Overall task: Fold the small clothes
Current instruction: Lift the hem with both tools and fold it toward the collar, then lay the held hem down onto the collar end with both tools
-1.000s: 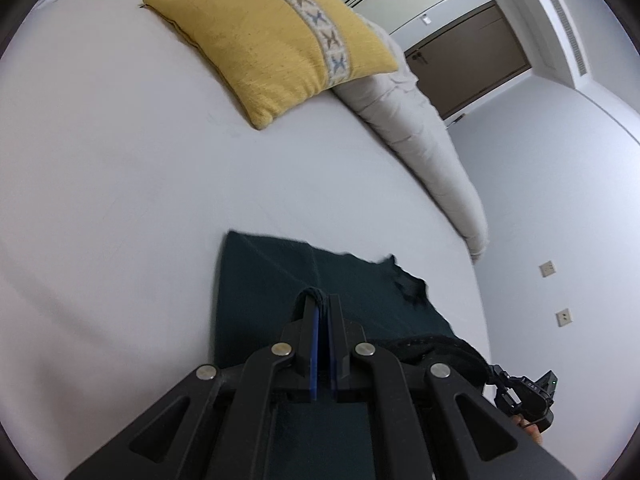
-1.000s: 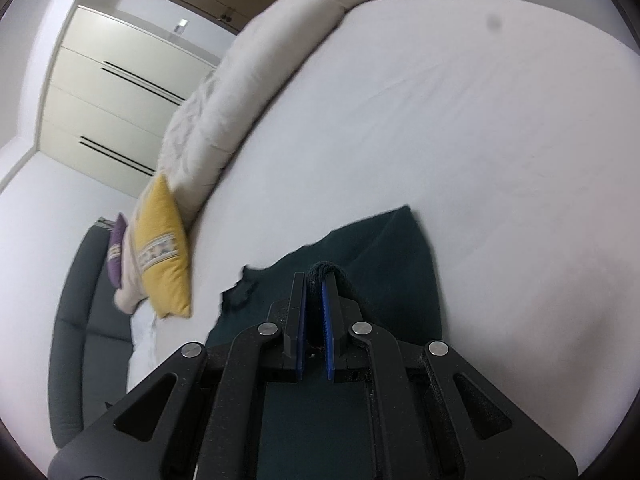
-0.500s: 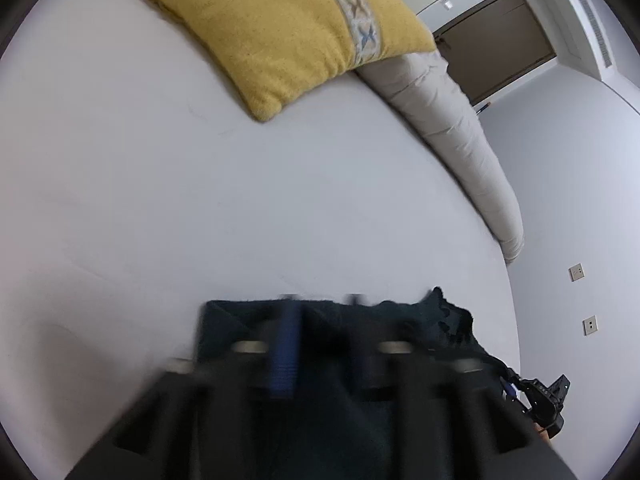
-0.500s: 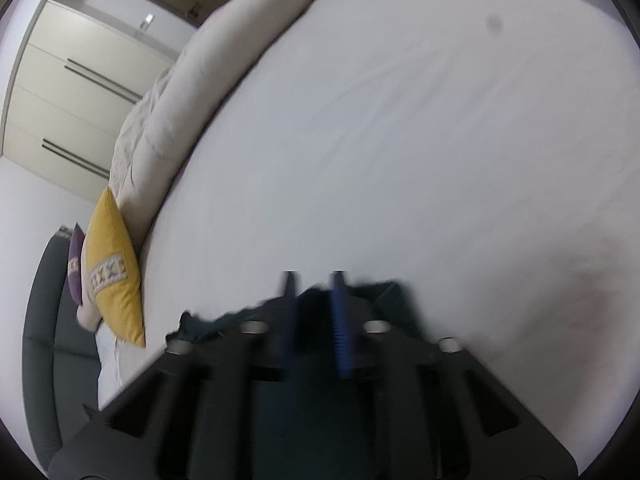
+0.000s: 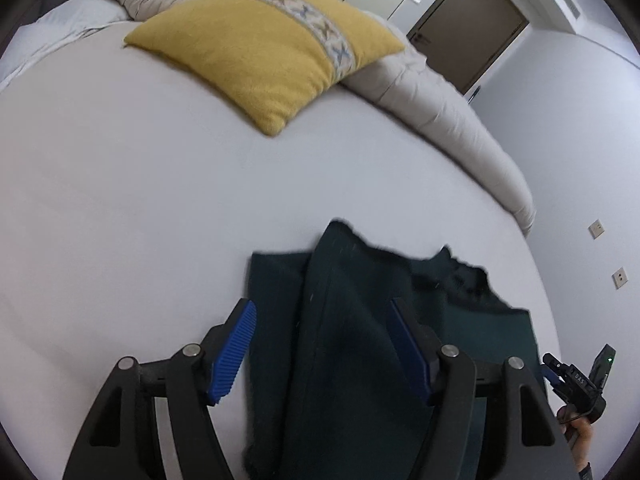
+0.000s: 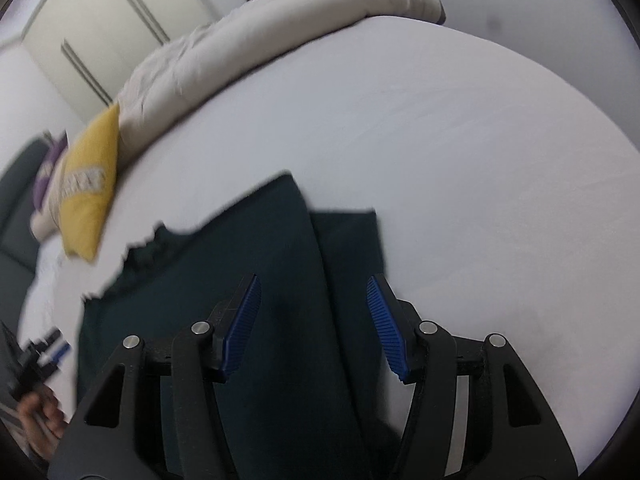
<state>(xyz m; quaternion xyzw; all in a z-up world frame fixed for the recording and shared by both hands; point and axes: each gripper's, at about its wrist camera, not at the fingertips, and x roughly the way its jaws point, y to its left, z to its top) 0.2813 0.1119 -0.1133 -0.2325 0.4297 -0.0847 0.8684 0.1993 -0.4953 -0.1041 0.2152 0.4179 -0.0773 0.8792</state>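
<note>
While ribbed blue fingers (image 5: 236, 350) part, soft dark garment (image 5: 352, 344) lies folded — creased.

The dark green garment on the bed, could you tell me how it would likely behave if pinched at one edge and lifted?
The dark green garment would probably sag limply: it lies in soft folds on the white sheet. It looks thin, so likely light. Its ragged far edge suggests a loose layer could slide out of place.
</note>
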